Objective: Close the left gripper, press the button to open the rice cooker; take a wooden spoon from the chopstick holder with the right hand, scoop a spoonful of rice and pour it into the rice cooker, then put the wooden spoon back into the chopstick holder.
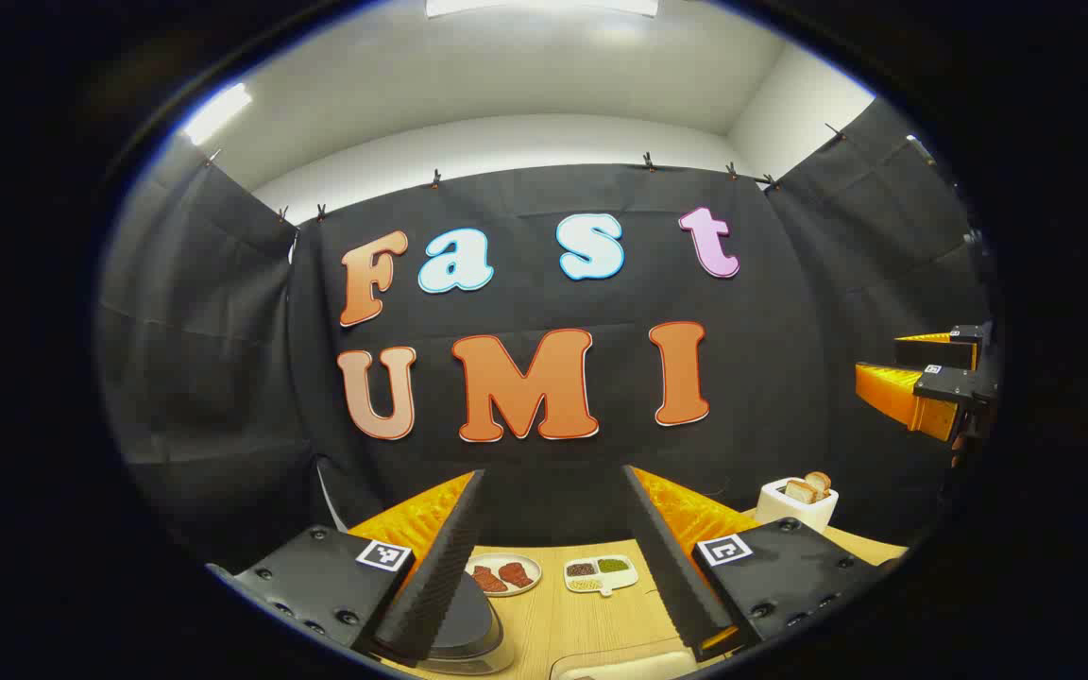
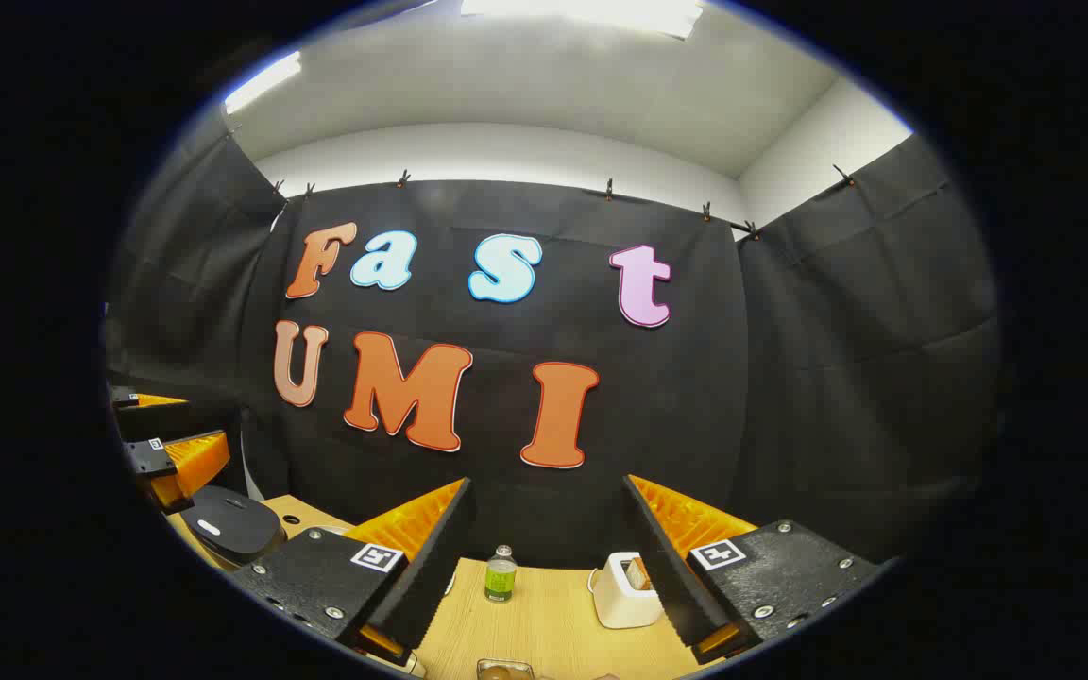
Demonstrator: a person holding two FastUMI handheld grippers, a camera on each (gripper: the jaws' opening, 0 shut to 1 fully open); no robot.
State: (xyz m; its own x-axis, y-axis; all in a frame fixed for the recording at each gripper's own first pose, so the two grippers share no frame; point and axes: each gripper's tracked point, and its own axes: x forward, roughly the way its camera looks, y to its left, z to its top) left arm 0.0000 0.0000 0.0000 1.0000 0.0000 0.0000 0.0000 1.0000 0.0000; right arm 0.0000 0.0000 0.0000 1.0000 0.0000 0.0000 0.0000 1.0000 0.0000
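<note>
So, going left to right in the left gripper view: the left gripper [image 1: 553, 557] hangs over the wooden table [image 1: 591, 619] with its two fingers spread wide apart and nothing between them. Partly behind its left finger sits the rice cooker [image 1: 468, 628], a dark rounded lid with a clear rim, lid down. Just past it is a small round plate [image 1: 504, 572] with a couple of reddish pieces on it, can't tell what food exactly. Next to that is a white divided dish [image 1: 601, 573] with dark, green and pale stuff in separate compartments, looks like beans or grains. Further right, near the back wall, a white toaster [image 1: 795, 504] has slices of bread poking out of the top. At the far right edge the right gripper [image 1: 922, 382] is up in the air, well above the table.

In the right gripper view, far left, the left gripper shows again with the rice cooker's dark lid right under it. The right gripper's own fingers are wide open too, holding nothing. Between them stands a small bottle with a green label [image 2: 501, 574], then the toaster with bread in it. A glass jar [image 2: 504, 671] peeks in at the bottom edge, contents unclear. I can't make out the chopstick holder or spoon.
</note>
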